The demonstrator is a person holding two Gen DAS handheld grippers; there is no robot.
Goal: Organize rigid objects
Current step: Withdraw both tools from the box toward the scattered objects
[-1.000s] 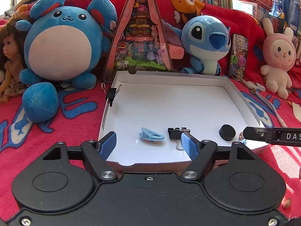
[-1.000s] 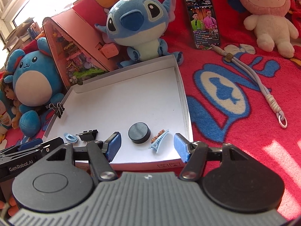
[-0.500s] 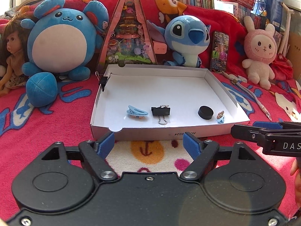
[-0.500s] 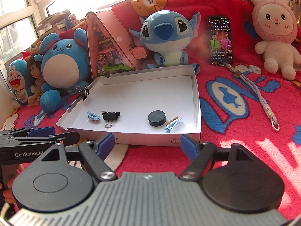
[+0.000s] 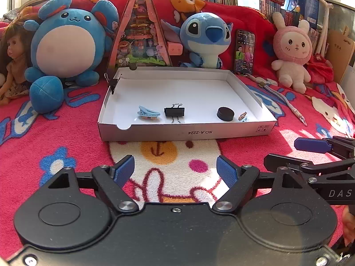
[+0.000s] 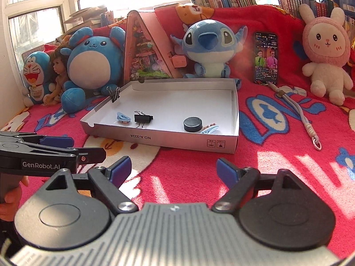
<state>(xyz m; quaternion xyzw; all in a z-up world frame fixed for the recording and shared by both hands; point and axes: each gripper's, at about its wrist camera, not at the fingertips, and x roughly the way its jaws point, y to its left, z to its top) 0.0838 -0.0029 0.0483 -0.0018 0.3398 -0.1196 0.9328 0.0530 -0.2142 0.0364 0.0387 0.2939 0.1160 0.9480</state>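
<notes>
Both tongs are empty and sit back from the box, with the small things already inside it.

The left gripper (image 5: pixel 175 169) is let go, holding nothing. The right gripper (image 6: pixel 172 169) is opening wider, with nothing between its jaws. In the middle of the frame, the white box (image 5: pixel 188 130) holds a blue hair clip (image 5: pixel 148 112), a black binder clip (image 5: pixel 174 112), a black round puck (image 5: pixel 225 113) and a small clip (image 5: pixel 242 117) at its lower right. The tidying looks about done; next is finding anything left outside.
</notes>
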